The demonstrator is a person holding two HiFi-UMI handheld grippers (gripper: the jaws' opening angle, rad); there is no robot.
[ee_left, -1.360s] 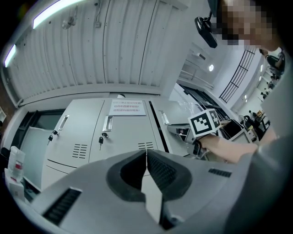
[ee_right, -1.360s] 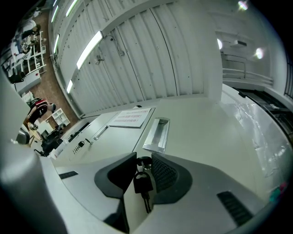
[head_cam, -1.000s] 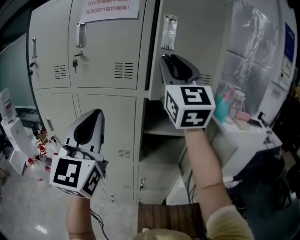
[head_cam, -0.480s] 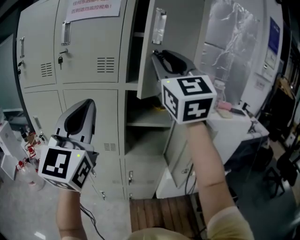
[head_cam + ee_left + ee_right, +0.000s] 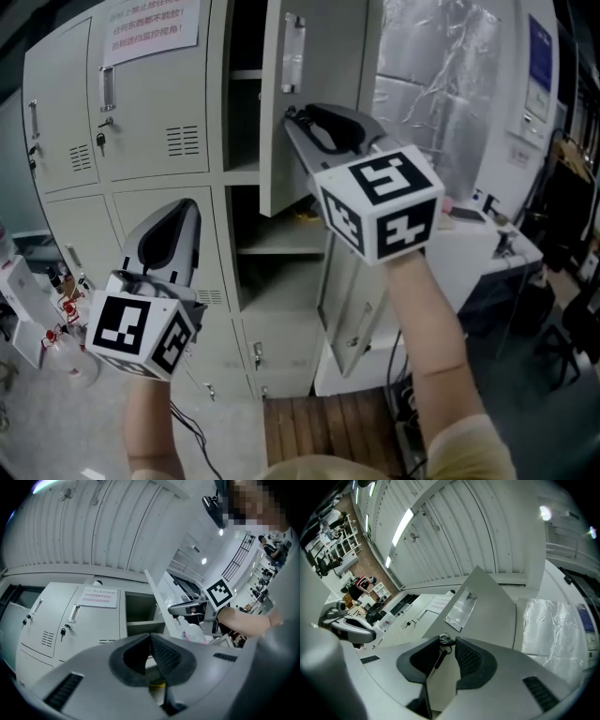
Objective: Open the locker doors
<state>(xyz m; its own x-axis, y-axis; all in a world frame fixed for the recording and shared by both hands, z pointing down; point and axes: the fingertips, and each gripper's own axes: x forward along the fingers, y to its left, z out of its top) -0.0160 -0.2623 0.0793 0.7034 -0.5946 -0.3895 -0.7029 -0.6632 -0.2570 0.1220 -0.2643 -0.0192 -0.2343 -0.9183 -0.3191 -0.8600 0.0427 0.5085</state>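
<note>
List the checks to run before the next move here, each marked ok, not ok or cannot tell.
1. Right hand-held gripper clamps the upper locker door at its edge: ok.
2. Upper locker door swung clear of its compartment: ok.
3. Lower door beneath it open: ok.
4. Left hand-held gripper open, ready to grasp: not ok, shut and empty.
5. Door with the notice open: not ok, closed.
6. That door unlocked: cannot tell; a key hangs in it.

Between the jaws of the right gripper (image 5: pixel 448 641): edge of the open locker door (image 5: pixel 487 602), with the key (image 5: pixel 440 658) at the tips. Ahead of the jaws of the left gripper (image 5: pixel 150 637), well apart: closed lockers (image 5: pixel 61 616) bearing a notice (image 5: pixel 99 597); right of those, open compartment (image 5: pixel 140 609).
</note>
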